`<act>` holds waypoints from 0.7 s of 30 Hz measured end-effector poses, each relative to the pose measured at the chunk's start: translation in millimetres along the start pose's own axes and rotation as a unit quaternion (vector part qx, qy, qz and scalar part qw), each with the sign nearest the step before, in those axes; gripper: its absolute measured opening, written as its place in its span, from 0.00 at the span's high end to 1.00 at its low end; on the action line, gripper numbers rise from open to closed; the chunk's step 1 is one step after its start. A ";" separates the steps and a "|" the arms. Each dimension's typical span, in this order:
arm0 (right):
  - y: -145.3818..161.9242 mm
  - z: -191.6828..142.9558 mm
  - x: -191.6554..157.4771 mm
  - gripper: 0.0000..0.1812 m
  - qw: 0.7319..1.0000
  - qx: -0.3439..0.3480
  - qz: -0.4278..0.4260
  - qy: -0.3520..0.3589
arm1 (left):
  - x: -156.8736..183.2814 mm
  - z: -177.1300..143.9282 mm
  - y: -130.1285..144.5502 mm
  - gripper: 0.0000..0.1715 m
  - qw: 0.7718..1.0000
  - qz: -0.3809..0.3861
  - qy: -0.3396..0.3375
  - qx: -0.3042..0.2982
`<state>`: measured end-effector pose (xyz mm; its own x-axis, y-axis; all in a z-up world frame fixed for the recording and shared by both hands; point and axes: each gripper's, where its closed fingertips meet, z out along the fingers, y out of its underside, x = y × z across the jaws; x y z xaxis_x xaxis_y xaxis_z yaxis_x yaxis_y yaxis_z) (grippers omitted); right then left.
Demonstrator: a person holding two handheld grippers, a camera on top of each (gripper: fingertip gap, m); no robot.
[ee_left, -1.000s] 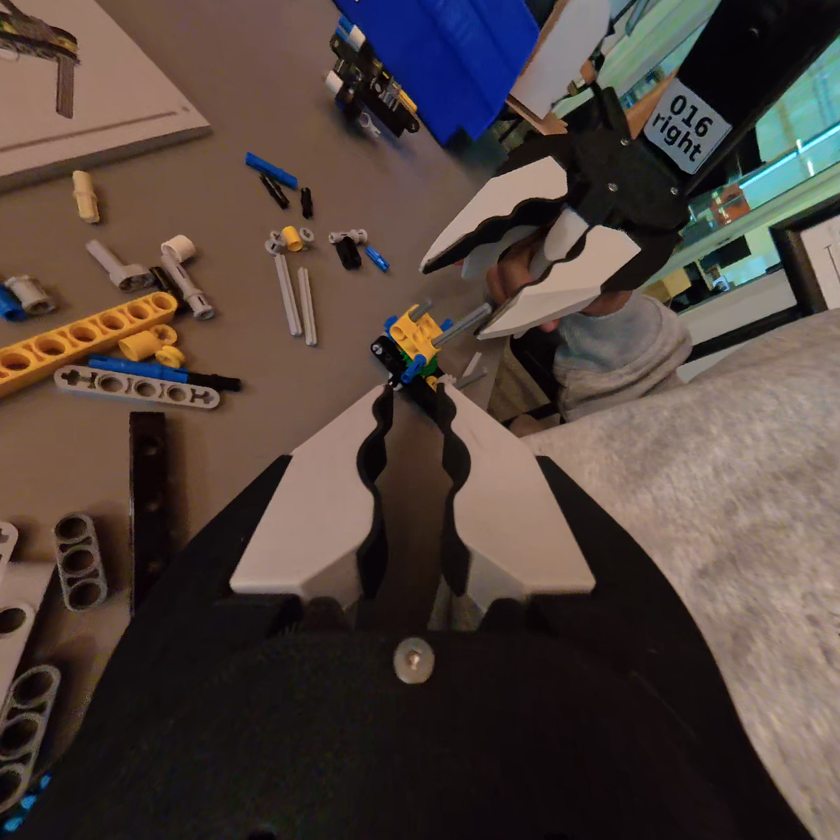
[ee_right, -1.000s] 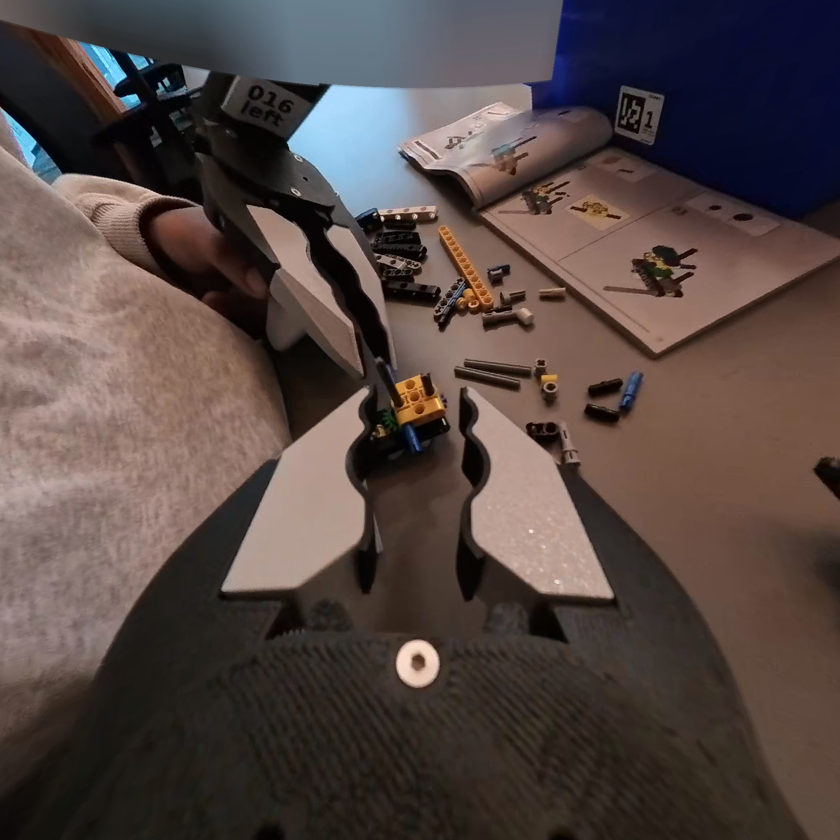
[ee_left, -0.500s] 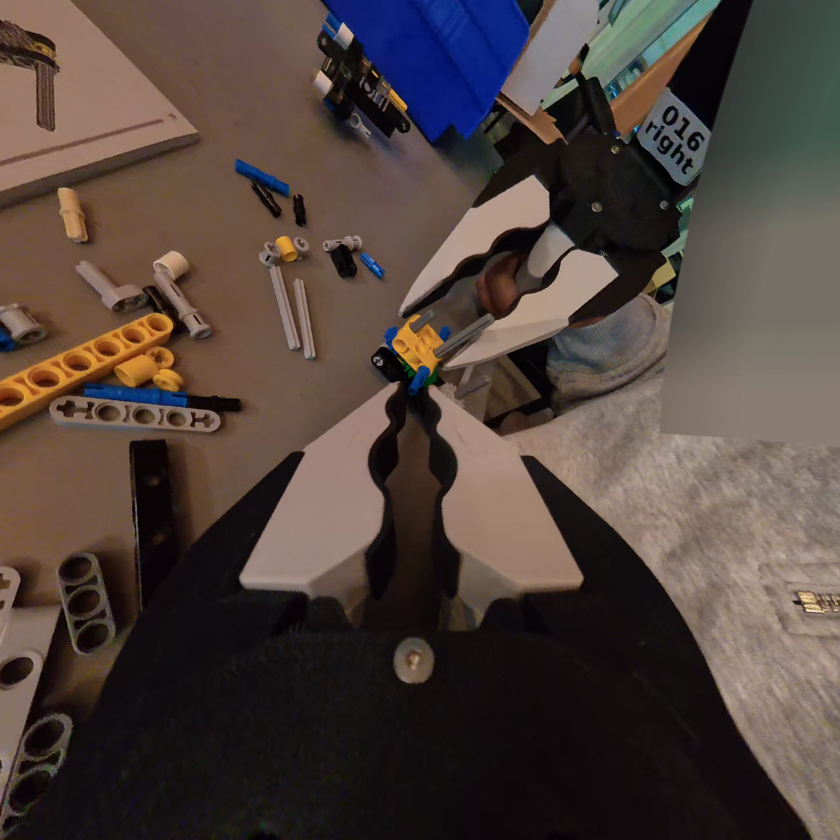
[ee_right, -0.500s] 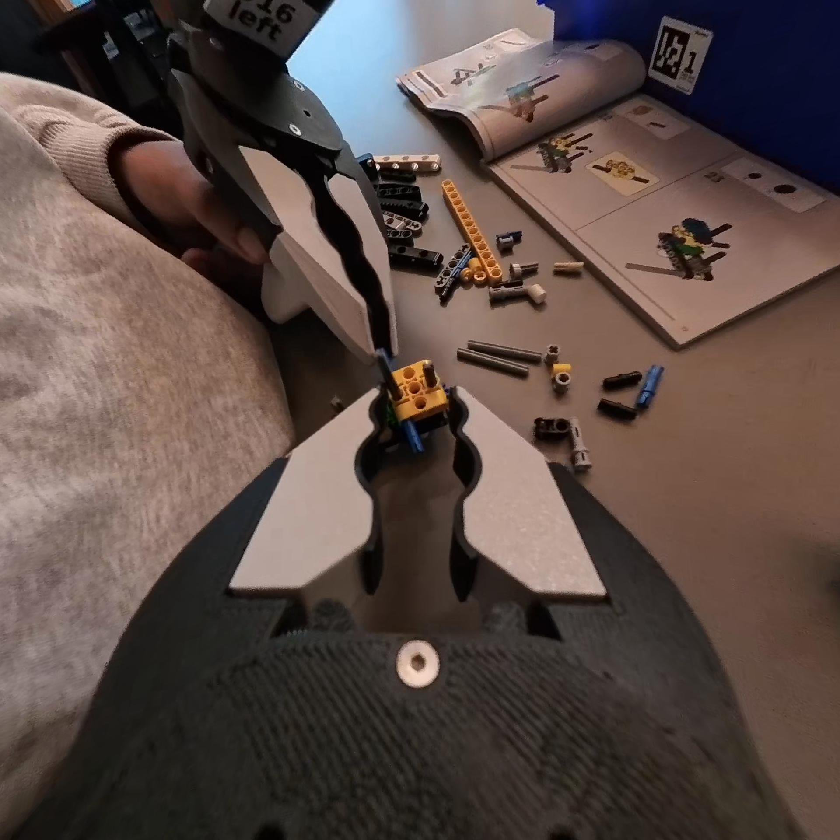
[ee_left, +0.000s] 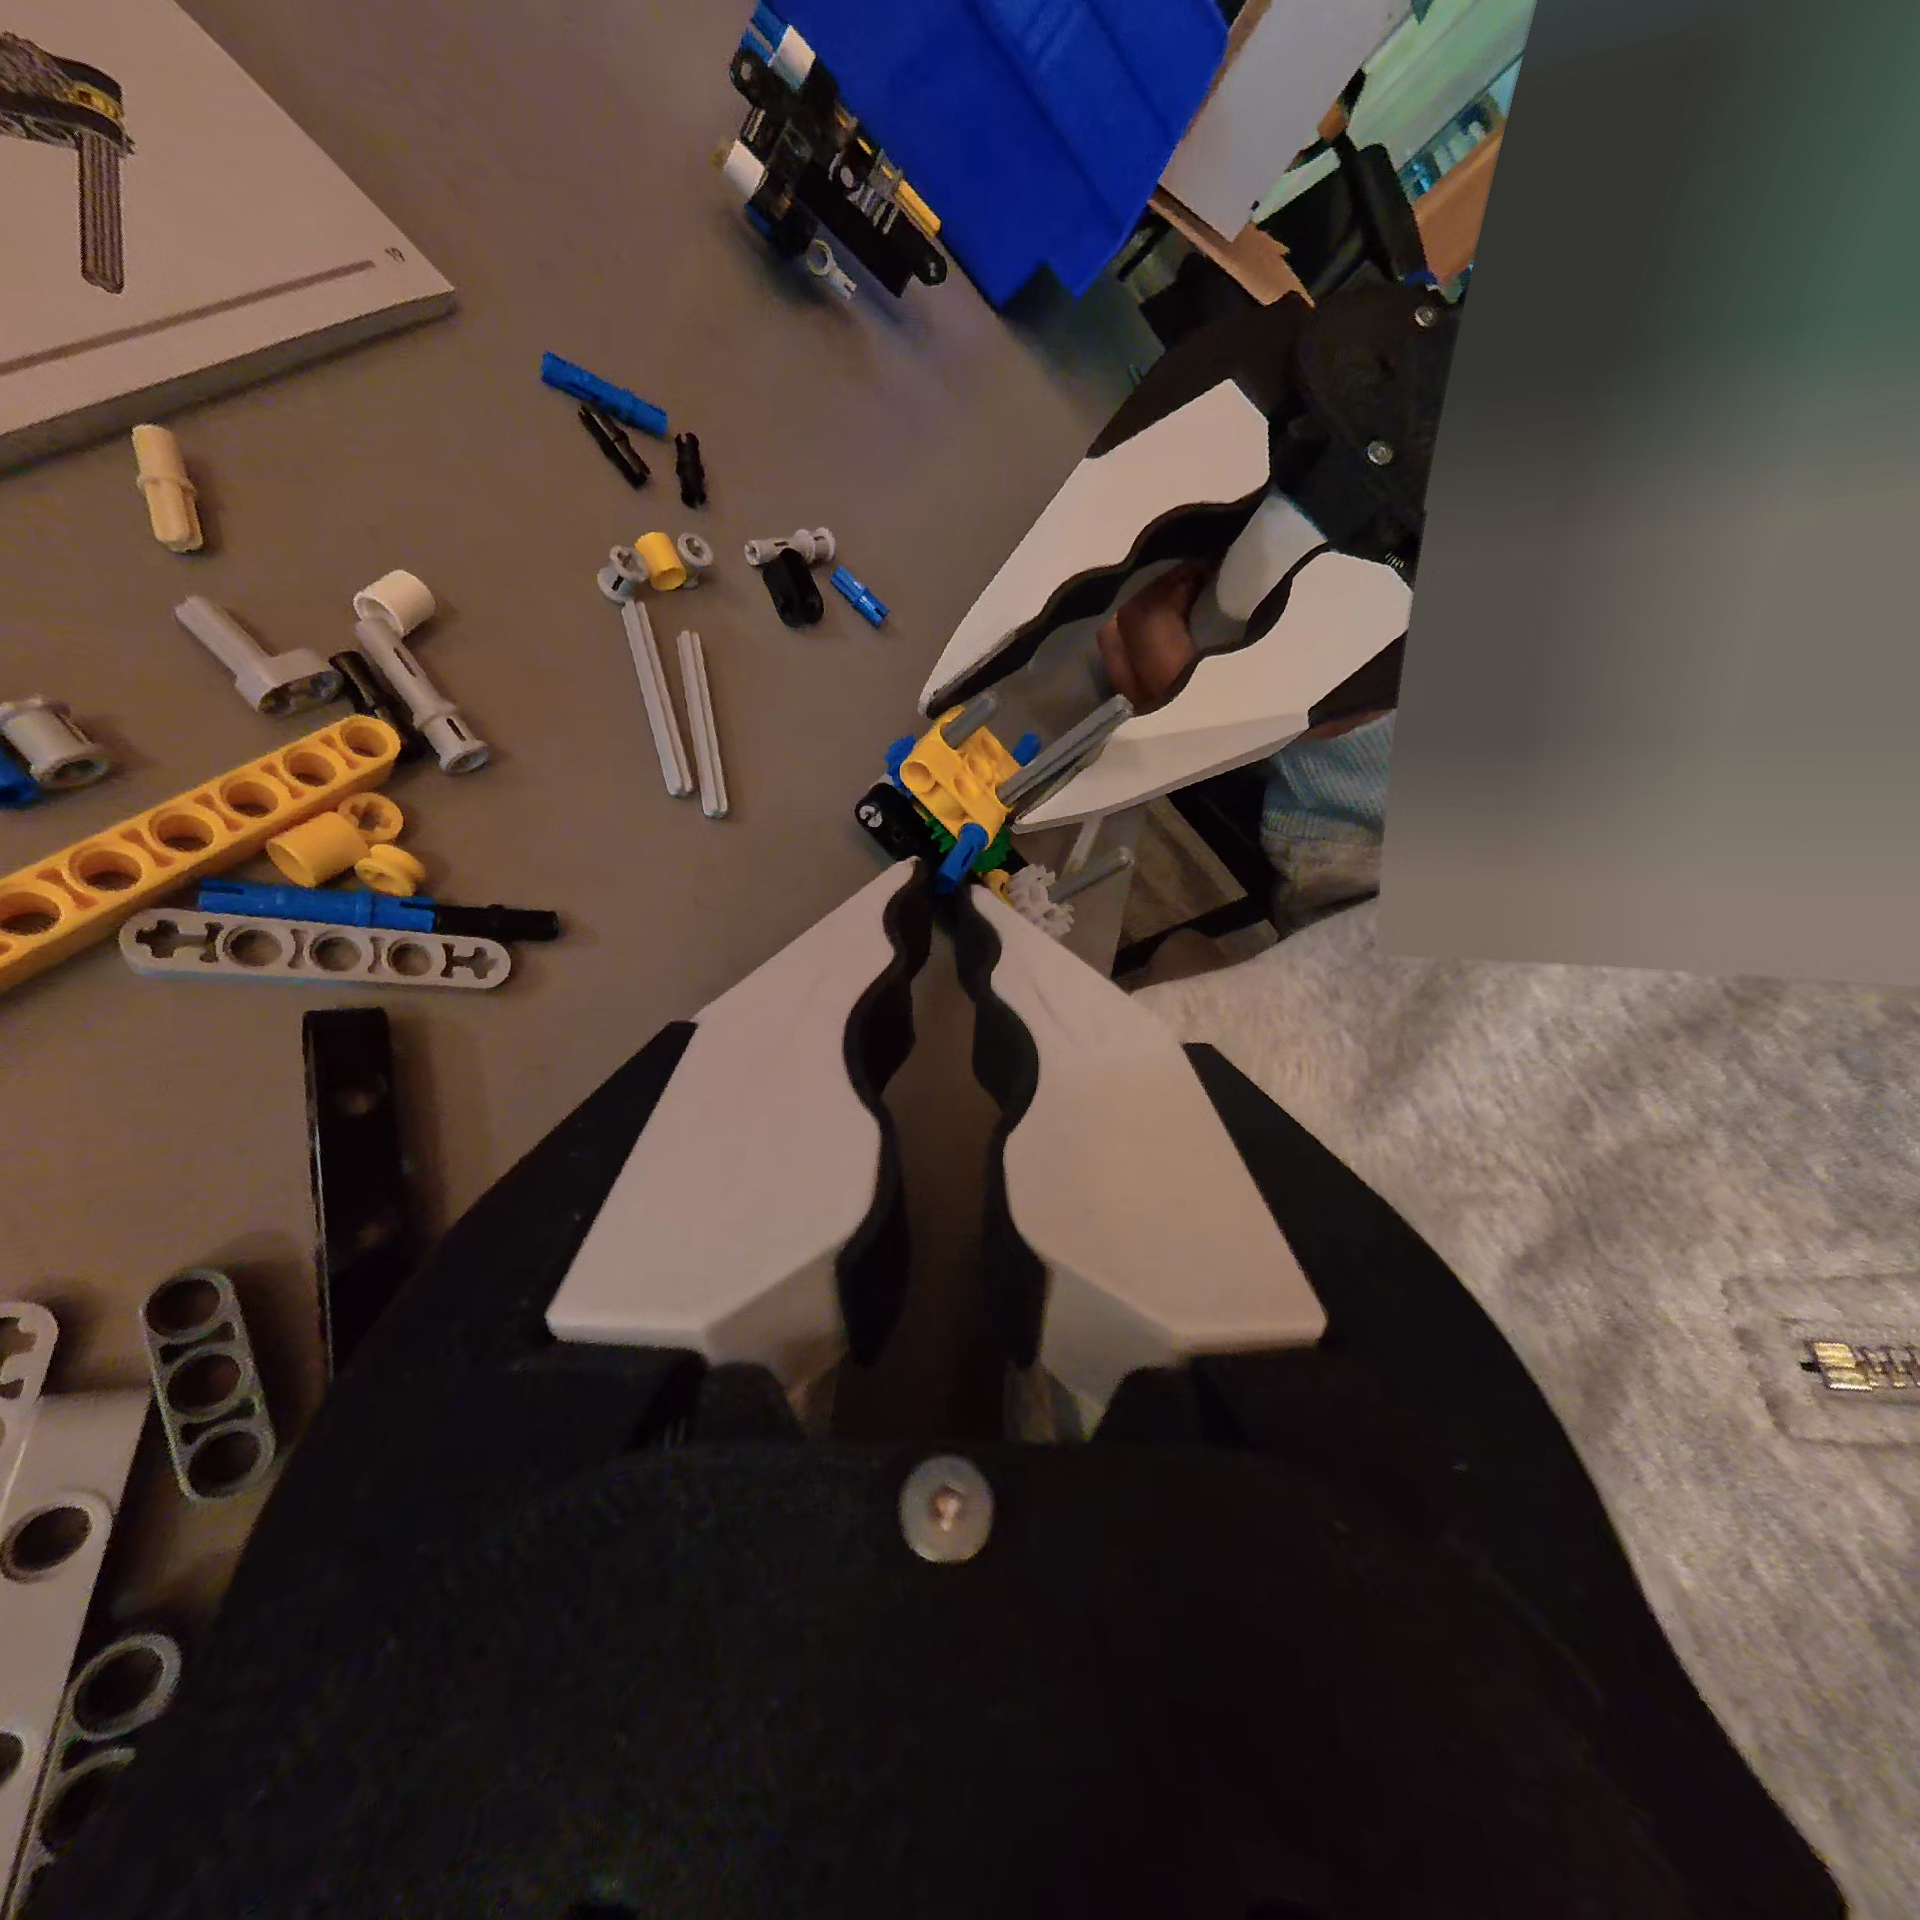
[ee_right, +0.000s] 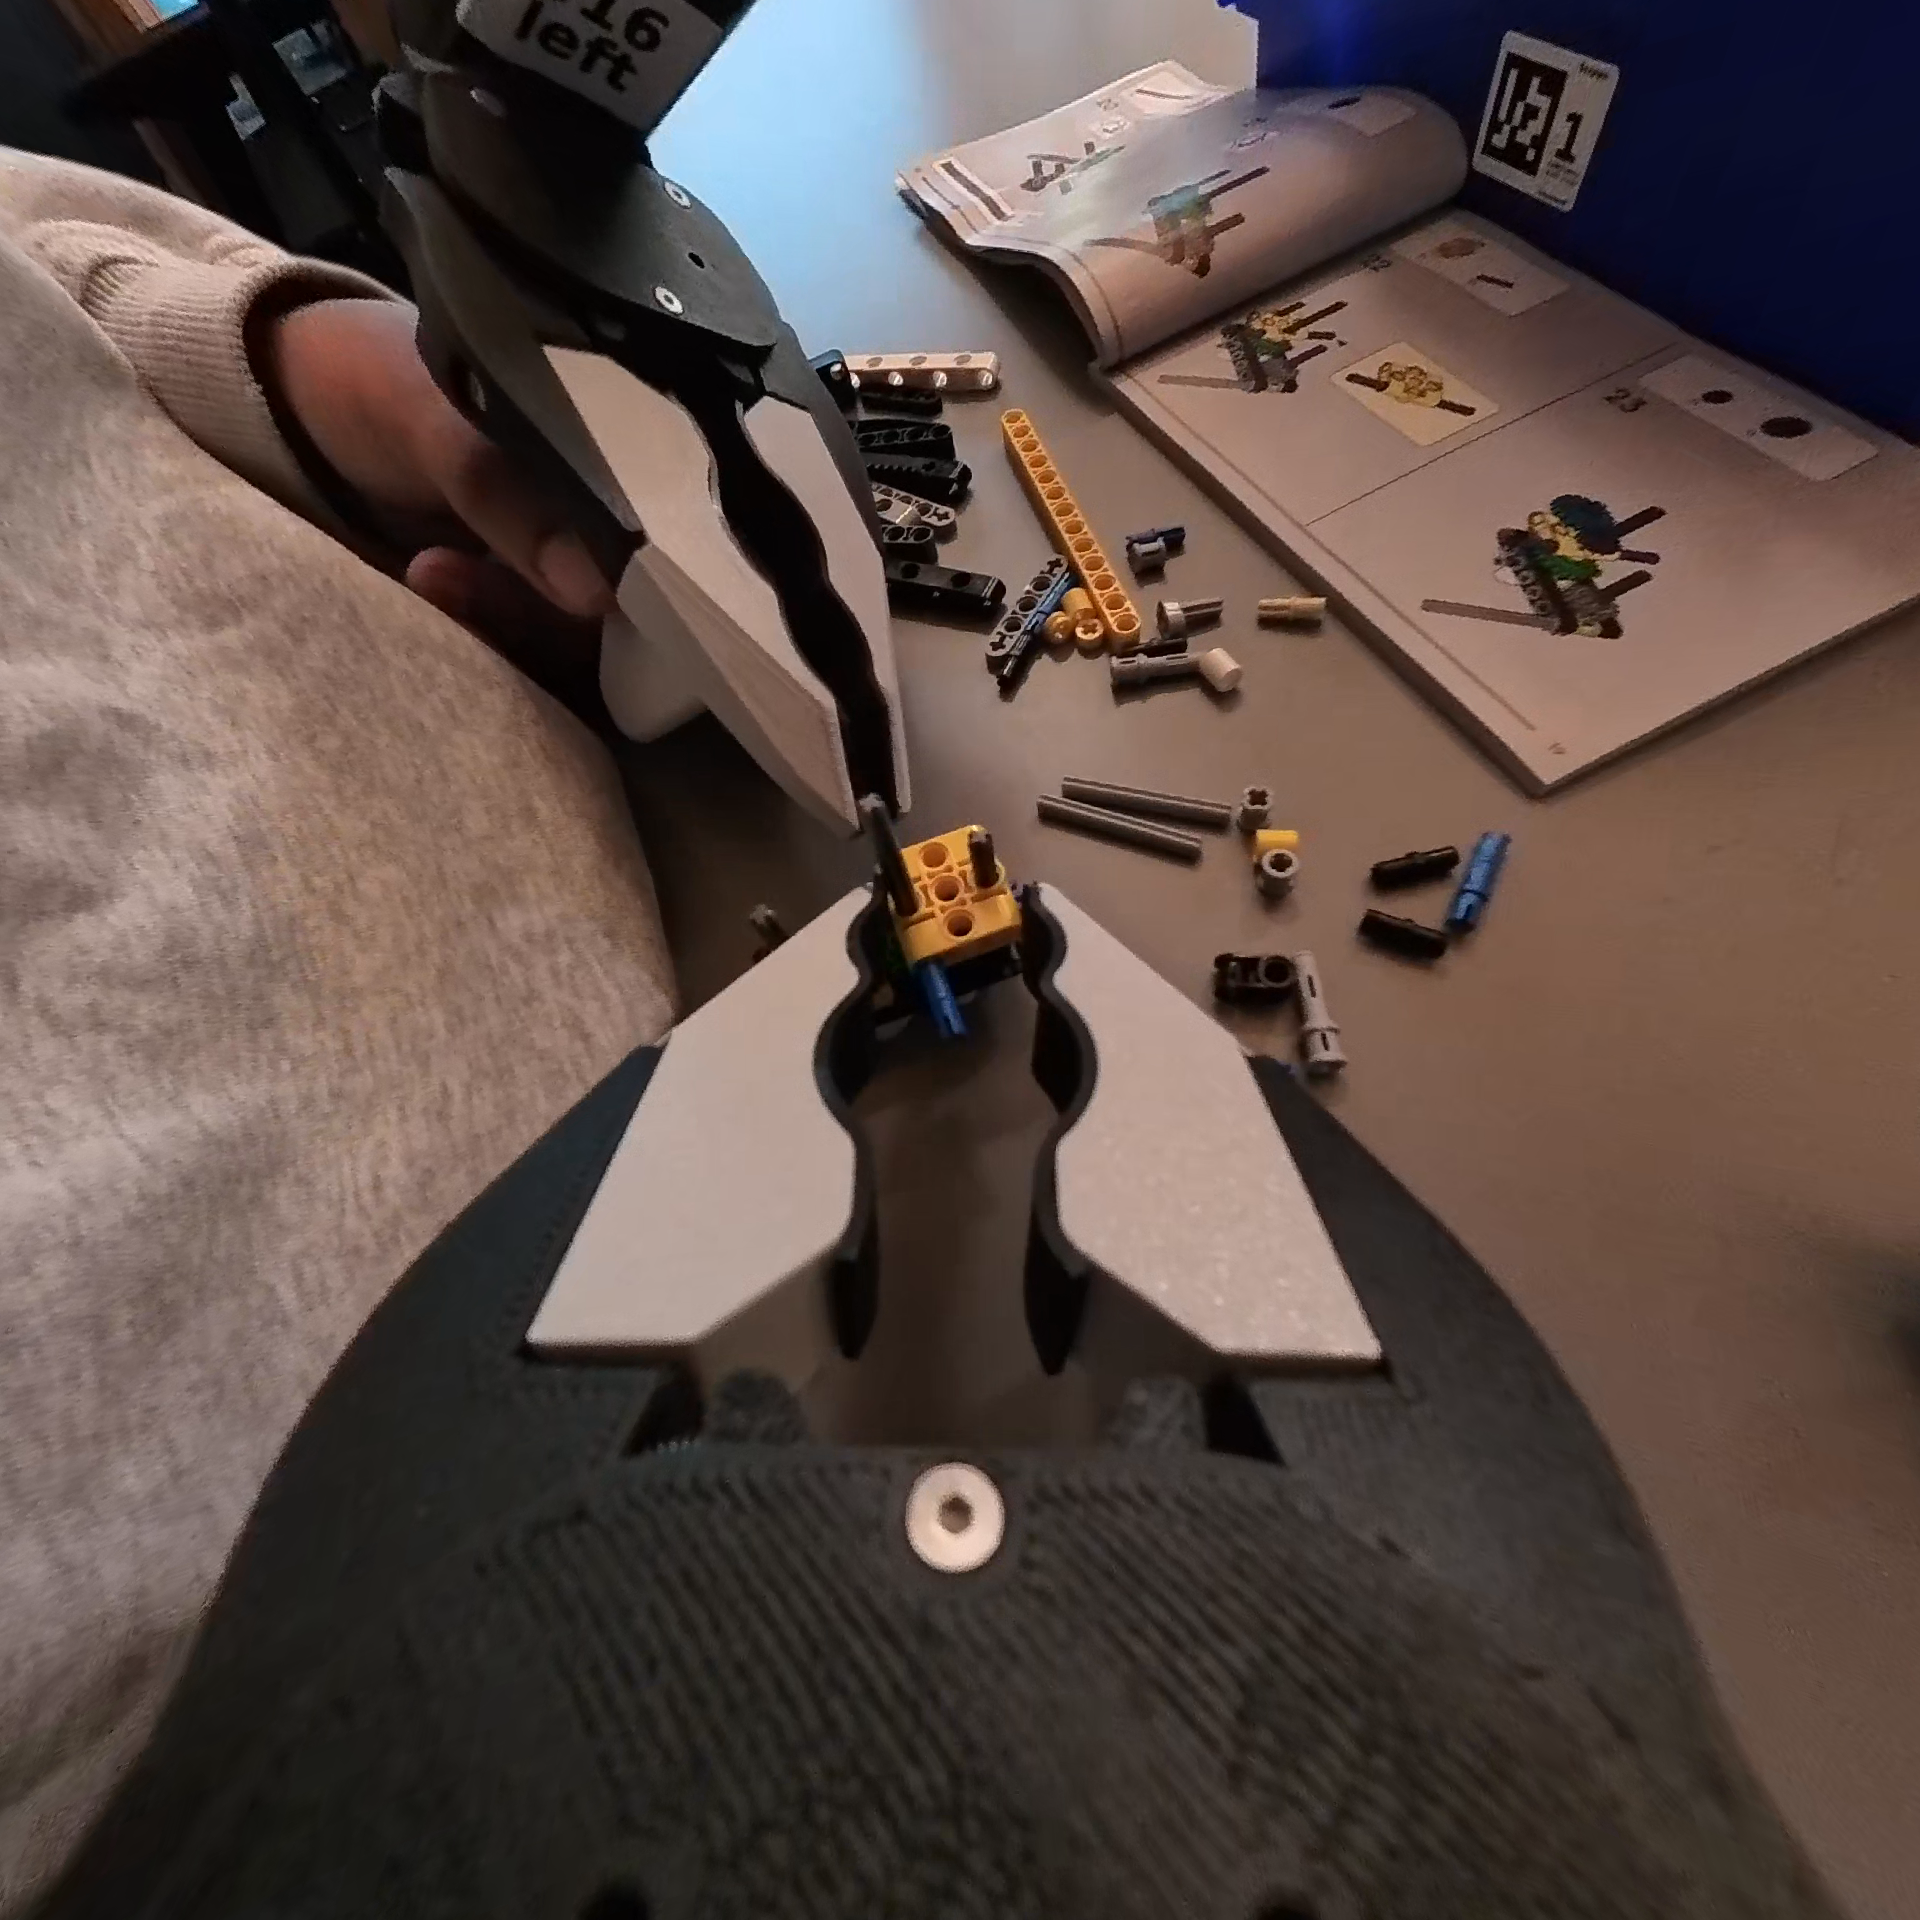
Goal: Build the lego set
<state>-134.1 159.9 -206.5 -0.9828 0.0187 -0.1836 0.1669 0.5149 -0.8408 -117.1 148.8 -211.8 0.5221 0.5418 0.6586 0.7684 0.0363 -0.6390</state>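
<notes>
Small yellow-and-black assembly (ee_right: 951, 914) held in mid-air above the table's (ee_left: 499, 343) near edge, between two grippers. Right gripper (ee_right: 948, 920): jaws closed partway onto the flanks of the assembly, gripping it by the yellow block, a blue pin pointing back toward the camera. Left gripper (ee_left: 940, 883): jaws nearly shut, tips pinched on something thin at the lower end of the assembly; from the right wrist view, apparently a dark grey rod (ee_right: 891, 862) standing up through the yellow block, with a second, shorter rod beside it. Exact contact point hidden by the fingertips.

Step in hand, by judgement: seating a rod into the assembly, right gripper bracing, left gripper pushing or aligning. Build at an early stage, most parts unused.

Loose on the table, well apart from the assembly: long yellow beam (ee_left: 187, 821), two grey rods (ee_left: 681, 717), blue and black pins (ee_left: 608, 400), grey flat beam (ee_left: 312, 951). Open instruction booklet (ee_right: 1475, 436) farther back, a blue bin (ee_left: 997, 114) behind it.

Next move, by judgement: push along the rod's own line, firm counter-hold from the right, no twisting; then a check against the booklet.
</notes>
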 end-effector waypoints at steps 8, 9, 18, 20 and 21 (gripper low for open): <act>-1.3 -1.5 -1.0 0.87 1.000 0.005 -0.001 -0.004 | 3.4 -0.6 2.4 0.87 0.999 -0.036 0.034 -0.012; -1.2 -1.4 -1.2 0.87 1.000 0.004 -0.001 -0.003 | 2.9 -1.8 1.1 0.90 0.997 -0.064 0.046 -0.009; -1.7 -1.8 -2.1 0.87 1.000 0.005 -0.009 -0.003 | 1.6 -7.1 -5.6 0.95 0.976 -0.191 0.106 0.004; -2.5 -2.3 -2.1 0.87 1.000 0.008 -0.013 -0.001 | 3.4 -5.1 -3.8 0.93 0.975 -0.193 0.110 -0.008; -3.3 -2.8 -2.1 0.87 1.000 0.011 -0.015 0.000 | 4.7 -4.2 -2.9 0.92 0.974 -0.195 0.113 -0.014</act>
<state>-132.7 160.6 -201.9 -0.9876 0.0039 -0.1572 0.1384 0.4968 -0.8568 -115.4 147.7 -205.2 0.2536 0.2922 0.9221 0.9331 0.1774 -0.3129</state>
